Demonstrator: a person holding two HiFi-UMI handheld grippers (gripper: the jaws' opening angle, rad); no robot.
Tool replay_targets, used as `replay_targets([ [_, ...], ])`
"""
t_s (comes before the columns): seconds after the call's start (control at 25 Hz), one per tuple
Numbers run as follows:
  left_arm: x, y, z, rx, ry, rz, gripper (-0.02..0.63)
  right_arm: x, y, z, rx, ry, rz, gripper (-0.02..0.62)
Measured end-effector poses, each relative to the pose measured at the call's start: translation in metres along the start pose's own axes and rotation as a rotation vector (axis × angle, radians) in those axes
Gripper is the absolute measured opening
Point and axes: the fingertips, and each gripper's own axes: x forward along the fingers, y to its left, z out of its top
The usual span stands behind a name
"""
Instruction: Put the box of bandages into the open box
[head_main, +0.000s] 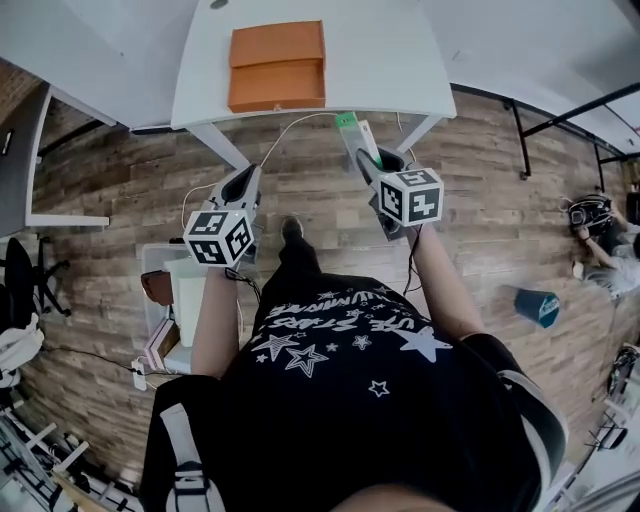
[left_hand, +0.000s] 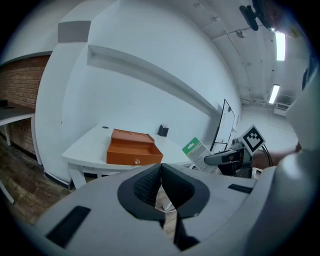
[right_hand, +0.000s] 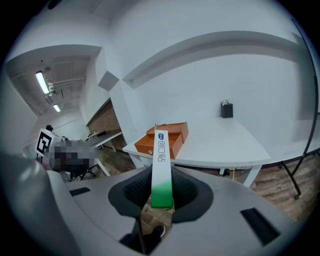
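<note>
An orange open box (head_main: 277, 66) with its drawer pulled out sits on the white table (head_main: 390, 60); it also shows as the orange box (left_hand: 133, 148) and the orange box (right_hand: 166, 138) in the gripper views. My right gripper (head_main: 362, 150) is shut on the green-and-white box of bandages (head_main: 355, 134), held over the floor just before the table's front edge. The bandage box (right_hand: 161, 167) stands edge-on between the jaws and shows as the bandage box (left_hand: 196, 153) from the left. My left gripper (head_main: 243, 183) is shut with nothing in it, its pads (left_hand: 161, 186) touching.
A small dark object (right_hand: 227, 109) stands near the table's back. A grey crate (head_main: 165, 300) with items sits on the wood floor at my left. Office chairs (head_main: 20, 280) stand far left. A teal bin (head_main: 538, 305) and a person (head_main: 600, 240) are at the right.
</note>
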Motion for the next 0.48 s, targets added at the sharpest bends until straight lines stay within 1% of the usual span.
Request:
replay_targets([
  [0.16,0.028,0.04,0.026,0.003,0.001,-0.011,0.02,0.042,-0.002,0.034,-0.014,0.005,-0.006,0.11],
  [0.36,0.049,0.082,0.052,0.0,-0.006,-0.029,0.02,0.085,0.007,0.071,-0.057,0.012,-0.012,0.11],
  [0.48,0.063,0.112,0.066,-0.008,-0.012,-0.033,0.02,0.117,0.016,0.092,-0.084,0.024,0.007,0.11],
])
